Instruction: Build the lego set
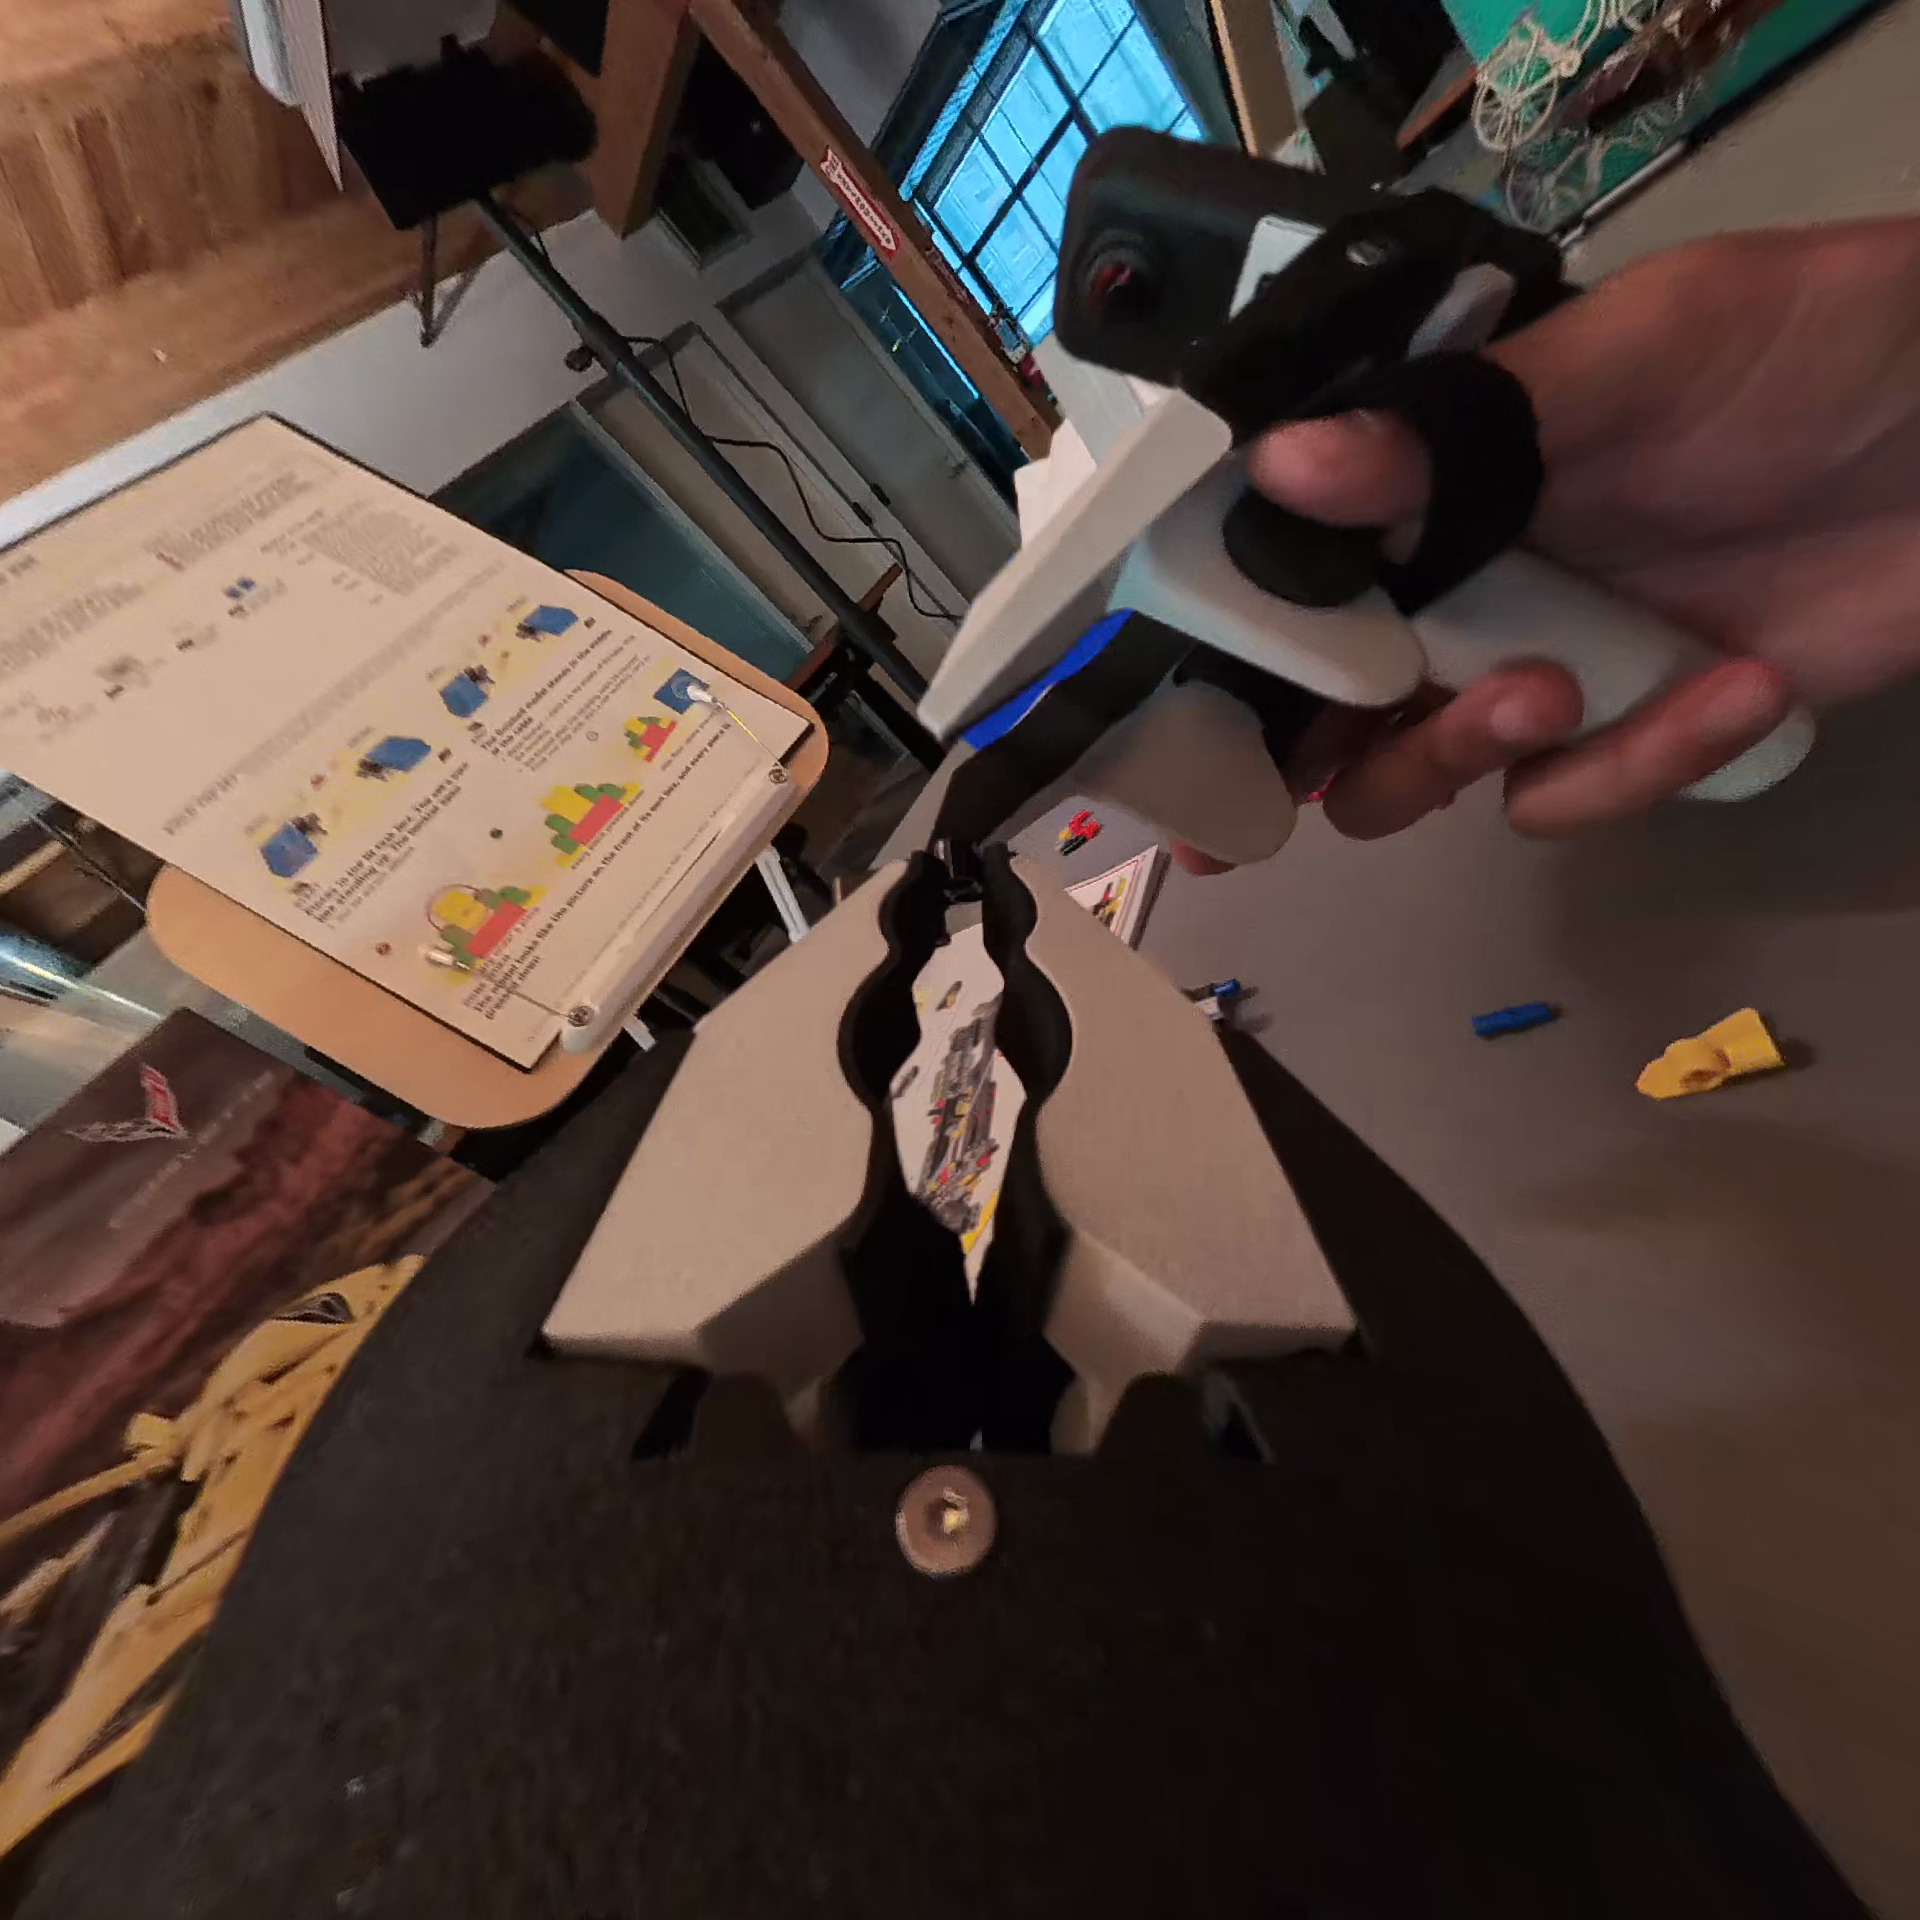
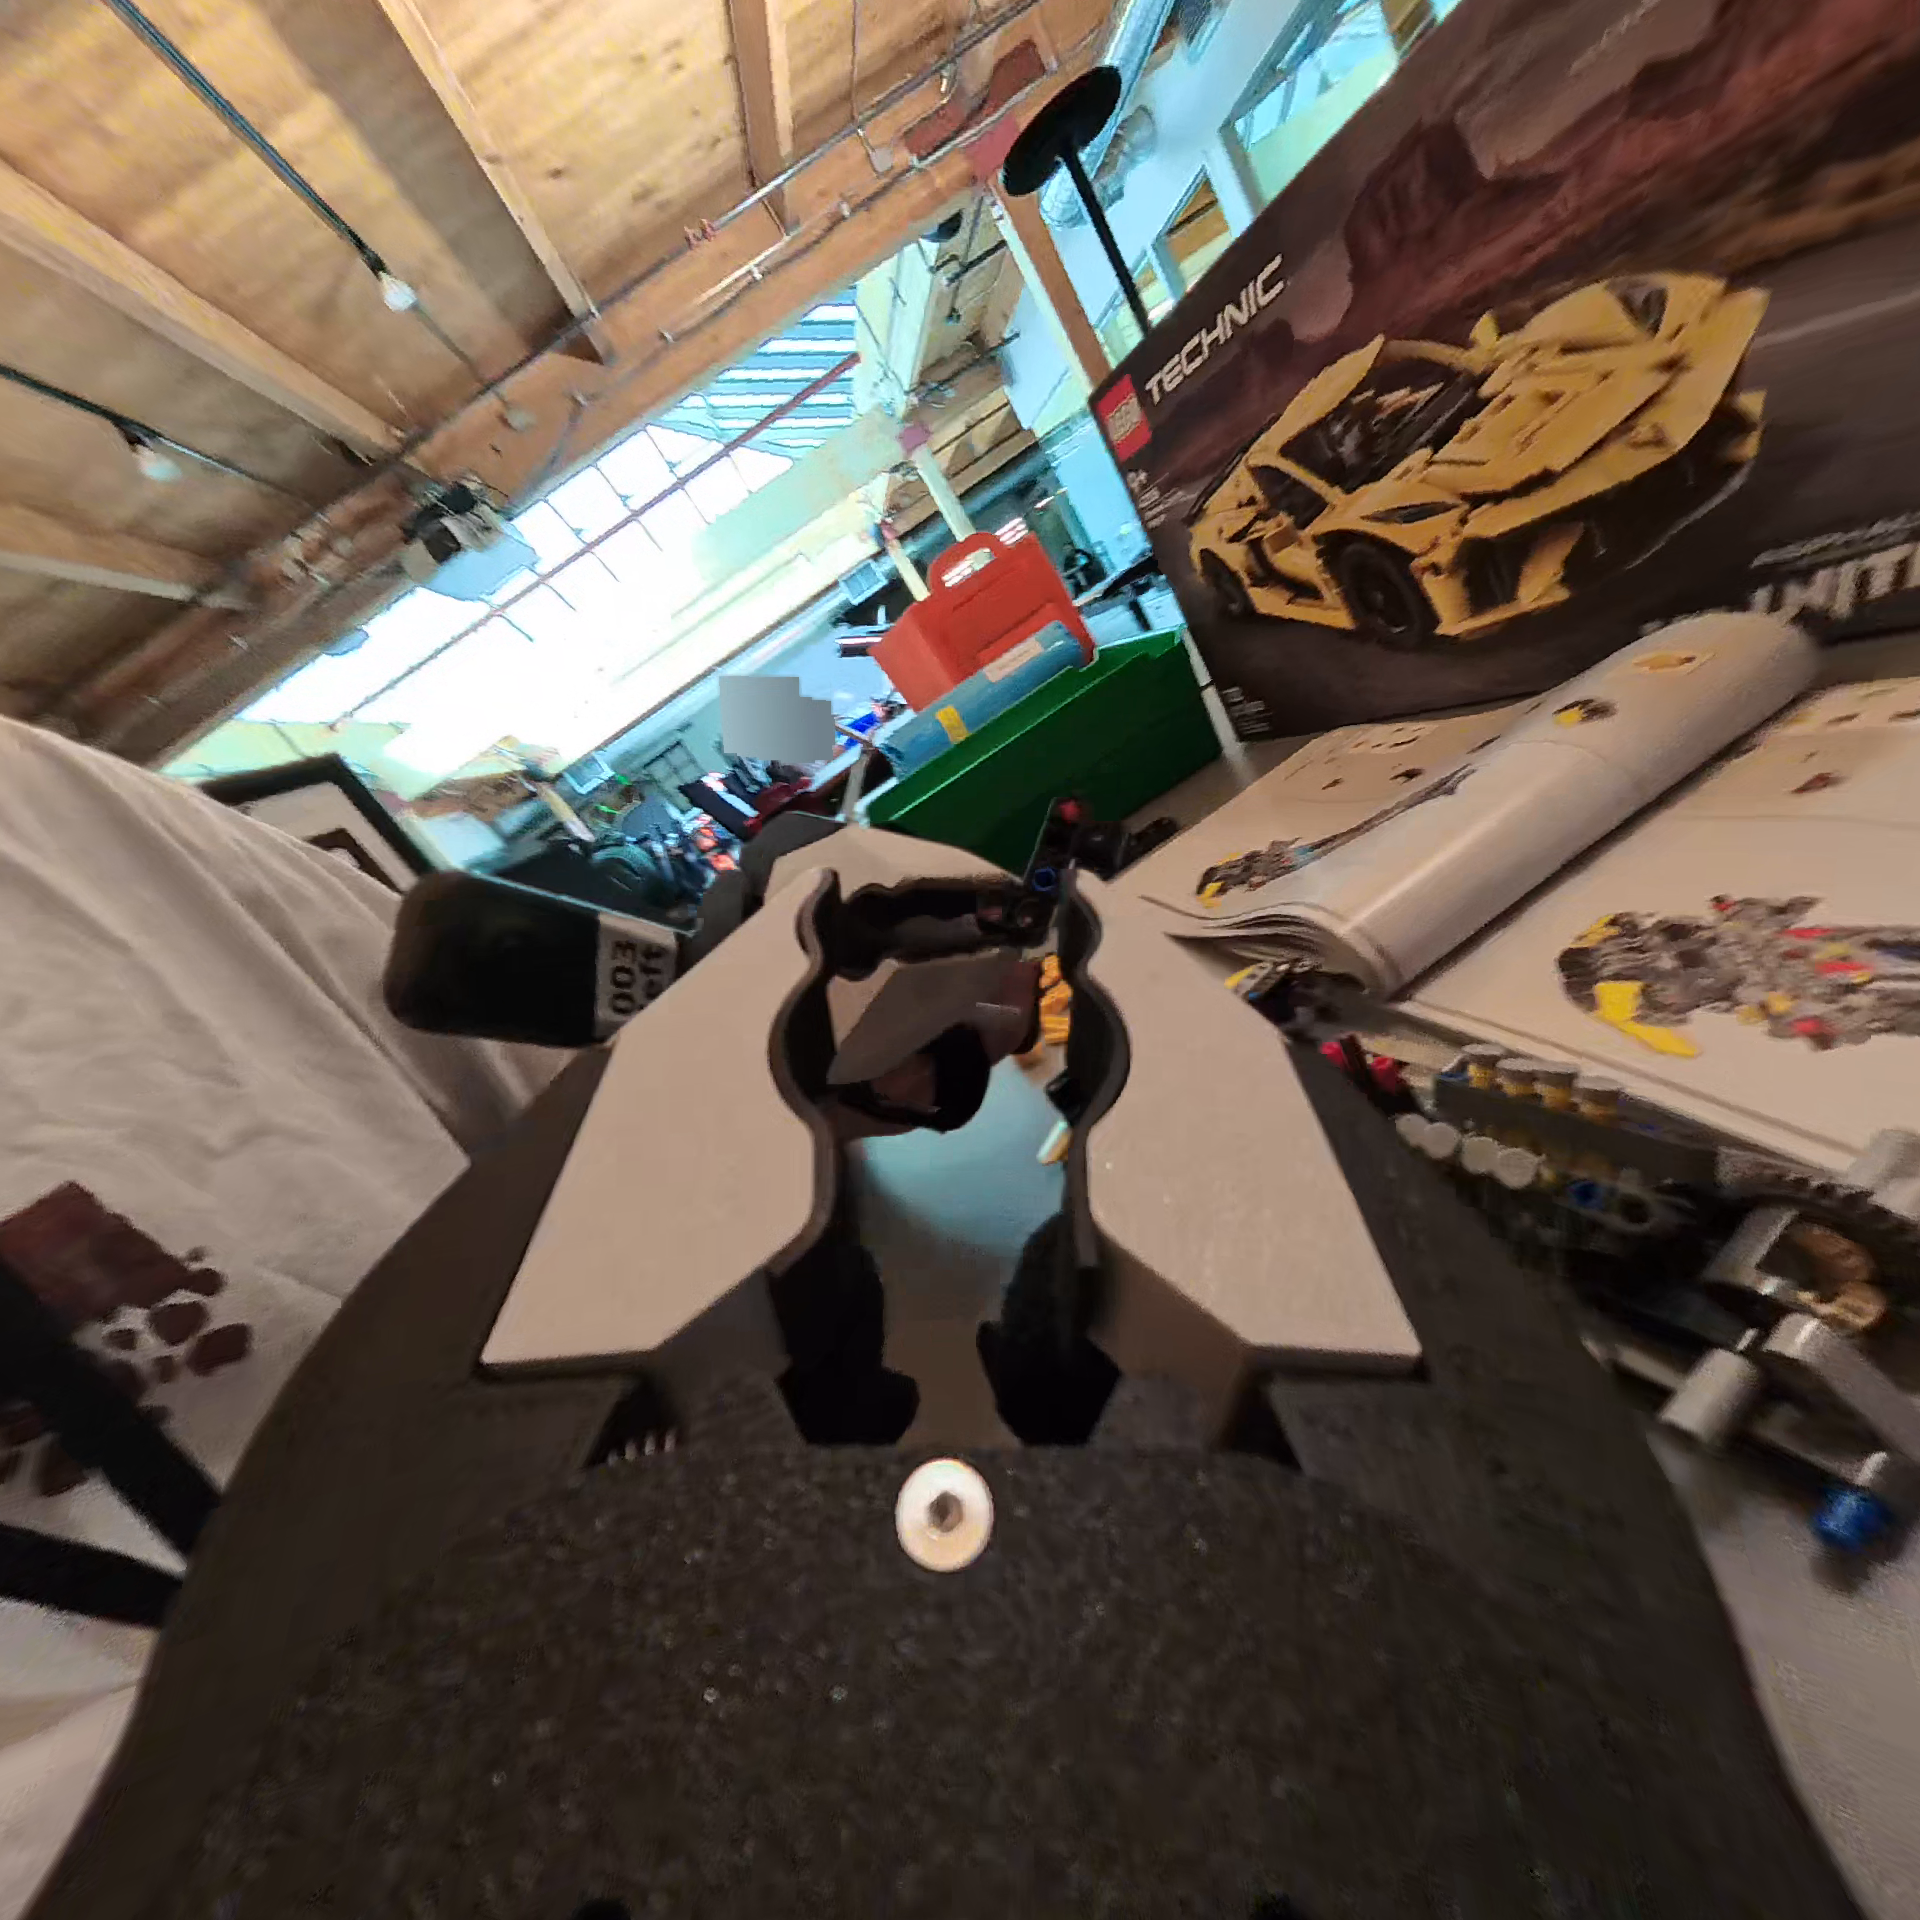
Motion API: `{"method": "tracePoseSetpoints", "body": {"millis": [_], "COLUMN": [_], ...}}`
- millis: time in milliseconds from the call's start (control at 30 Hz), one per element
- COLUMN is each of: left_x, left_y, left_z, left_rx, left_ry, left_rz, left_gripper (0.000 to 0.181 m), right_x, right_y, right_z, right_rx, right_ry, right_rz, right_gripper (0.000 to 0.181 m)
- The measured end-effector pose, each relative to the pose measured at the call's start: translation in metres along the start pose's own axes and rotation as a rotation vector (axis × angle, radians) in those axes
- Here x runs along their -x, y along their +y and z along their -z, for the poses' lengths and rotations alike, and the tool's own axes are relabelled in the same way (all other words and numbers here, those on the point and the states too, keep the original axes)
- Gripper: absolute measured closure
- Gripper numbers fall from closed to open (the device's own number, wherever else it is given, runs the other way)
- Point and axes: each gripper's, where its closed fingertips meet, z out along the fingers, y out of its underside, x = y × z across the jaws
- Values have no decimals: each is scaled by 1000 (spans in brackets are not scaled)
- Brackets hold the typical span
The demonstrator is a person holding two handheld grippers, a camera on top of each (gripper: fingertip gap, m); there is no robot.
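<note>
Both tongs, left [image 1: 961, 868] and right [image 2: 1049, 894], pinch one small black piece [image 2: 1023, 904]; only the right view shows the box [image 2: 1507, 416].

Matt grey plastic gripper fingers [image 2: 665, 1164] on rough, grainy black base [image 2: 935, 1714]. Shiny round metal screw [image 2: 943, 1513]. Glossy paper instruction booklet [image 2: 1507, 831]. Printed cardboard set box [image 2: 1507, 436]. Smooth yellow plastic piece [image 1: 1709, 1055]. Bare wooden ceiling beams [image 2: 312, 260].

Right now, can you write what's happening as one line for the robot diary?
left gripper: shut on small black lego piece | right gripper: holding black lego assembly | open instruction booklet: on table
</note>
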Motion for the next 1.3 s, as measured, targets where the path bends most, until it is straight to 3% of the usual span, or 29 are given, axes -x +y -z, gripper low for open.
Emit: {"method": "tracePoseSetpoints", "body": {"millis": [167,533,800,967,1100,1200,1300], "left_x": [-4,-23,-13,-10,-5,-5,-2], "left_y": [-5,-12,-10,-4,11,17,26], "left_z": [8,17,18,18,14,13,12], "left_rx": [-26,-59,-39,-23,50,87,136], "left_ry": [-5,30,98,211,195,193,184], "left_rz": [-110,-289,5,236,249,236,258], "left_gripper": [175,175,166,163,166,168,168], "right_x": [5,5,-16,-16,-16,-32,-41], "right_y": [-5,19,14,16,21,39,83], "right_z": [4,-1,8,11,11,17,30], "right_rx": [-36,98,76,91,122,265,615], "right_ry": [-67,-74,58,43,43,195,329], "right_rz": [-77,-118,-91,-164,-188,-82,81], "right_gripper": [150,173,175,175,175,175,175]}}
